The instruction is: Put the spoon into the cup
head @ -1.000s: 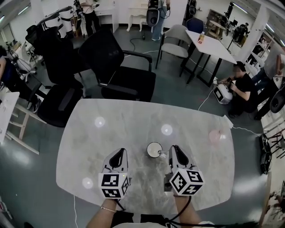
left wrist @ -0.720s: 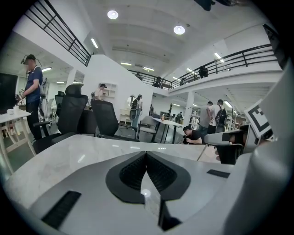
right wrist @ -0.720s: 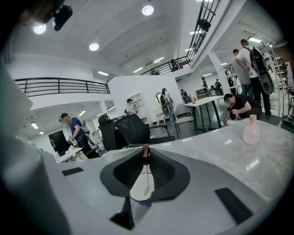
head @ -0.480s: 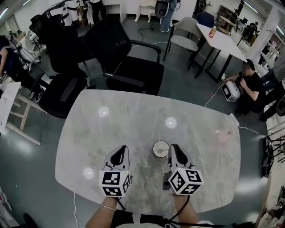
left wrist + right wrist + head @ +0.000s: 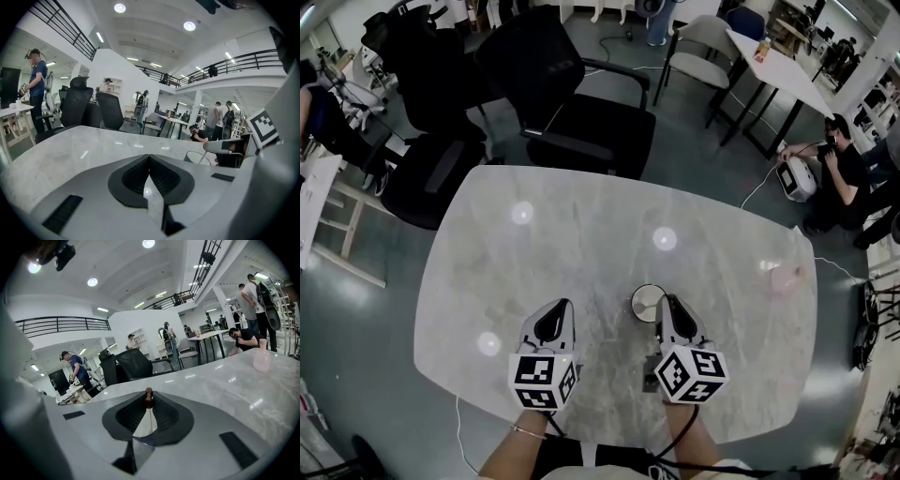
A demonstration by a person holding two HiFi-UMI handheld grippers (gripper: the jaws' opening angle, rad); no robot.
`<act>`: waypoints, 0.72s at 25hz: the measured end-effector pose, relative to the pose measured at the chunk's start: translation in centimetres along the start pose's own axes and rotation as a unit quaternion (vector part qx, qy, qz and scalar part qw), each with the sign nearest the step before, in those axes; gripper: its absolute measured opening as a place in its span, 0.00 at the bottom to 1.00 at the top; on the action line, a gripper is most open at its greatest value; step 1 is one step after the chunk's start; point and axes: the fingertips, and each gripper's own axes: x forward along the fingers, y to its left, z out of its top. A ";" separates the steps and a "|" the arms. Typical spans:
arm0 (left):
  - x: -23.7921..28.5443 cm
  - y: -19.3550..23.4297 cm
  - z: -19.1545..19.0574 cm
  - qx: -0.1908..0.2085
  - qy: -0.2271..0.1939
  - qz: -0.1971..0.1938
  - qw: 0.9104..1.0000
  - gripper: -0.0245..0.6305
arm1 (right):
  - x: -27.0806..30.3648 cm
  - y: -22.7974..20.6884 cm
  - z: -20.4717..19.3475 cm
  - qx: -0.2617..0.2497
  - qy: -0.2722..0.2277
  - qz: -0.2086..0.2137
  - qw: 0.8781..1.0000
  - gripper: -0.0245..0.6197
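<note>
One spoon [image 5: 148, 397] is pinched at its brown handle tip by the clenched jaws of your right gripper [image 5: 666, 317]. It slants down toward the cup [image 5: 648, 302] just beside them. Whether its bowl has passed the rim cannot be confirmed. If you release early, the spoon may strike the rim and drop onto the tabletop [image 5: 581, 244]. A sideways push may tip the cup. Your left gripper [image 5: 551, 321], jaws clenched on nothing, stands apart and does not steady it.
</note>
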 end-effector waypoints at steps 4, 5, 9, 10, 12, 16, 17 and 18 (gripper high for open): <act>0.0 -0.1 -0.4 -0.001 0.004 0.000 1.000 0.07 | 0.2 -0.3 -0.5 -0.004 0.004 -0.008 1.000 0.14; 0.0 -0.2 -0.4 -0.001 0.005 -0.001 1.000 0.07 | 0.2 -0.5 -0.6 -0.005 0.005 -0.011 1.000 0.14; 0.1 -0.4 -0.6 0.001 0.007 -0.004 1.000 0.07 | 0.3 -1.0 -0.8 -0.009 0.014 -0.019 1.000 0.14; 0.0 -0.5 -0.6 0.001 0.007 -0.005 1.000 0.07 | 0.2 -1.1 -0.9 -0.009 0.016 -0.020 1.000 0.14; -0.1 -0.8 -0.6 0.003 0.007 -0.008 1.000 0.07 | 0.1 -1.3 -1.0 -0.009 0.019 -0.024 1.000 0.17; -0.3 -1.0 -0.5 0.003 0.008 -0.010 1.000 0.07 | -0.1 -1.7 -1.0 -0.008 0.021 -0.033 0.999 0.27; -0.4 -1.1 -0.5 0.003 0.007 -0.010 1.000 0.07 | -0.2 -1.8 -1.0 -0.008 0.021 -0.036 0.999 0.28; -0.5 -1.2 -0.4 0.004 0.006 -0.011 1.000 0.07 | -0.3 -2.0 -0.9 -0.007 0.020 -0.040 0.999 0.30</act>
